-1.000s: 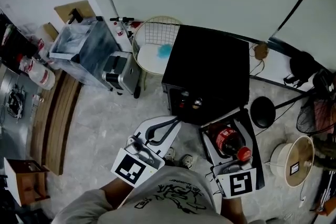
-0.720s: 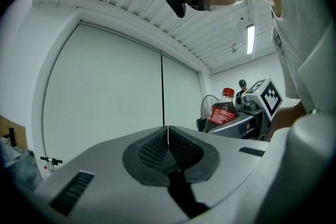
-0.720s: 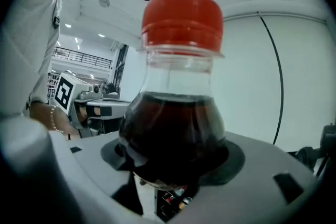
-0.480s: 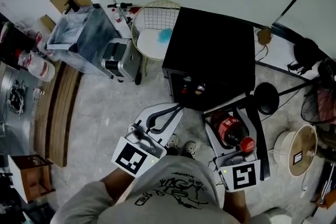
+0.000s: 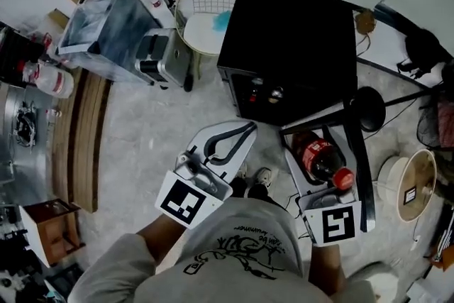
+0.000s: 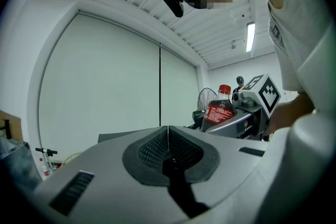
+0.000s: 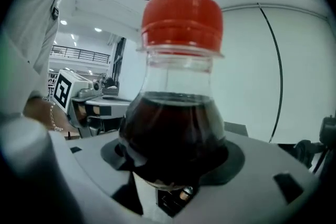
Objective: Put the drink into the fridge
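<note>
Red-capped plastic bottle of dark cola (image 7: 176,128) is clamped in your right gripper (image 5: 325,152), pointed at the black box-shaped fridge (image 5: 291,46) at 12 o'clock. At 9 o'clock, your left gripper (image 5: 228,145) has its jaws together and empty, probably kept free for the door.

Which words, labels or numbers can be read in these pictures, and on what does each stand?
None can be read.
Red label on the red-capped plastic bottle: white print, too blurred.
Black print on the grey T-shirt: illegible.
Black-and-white square markers: patterns, no letters.
</note>
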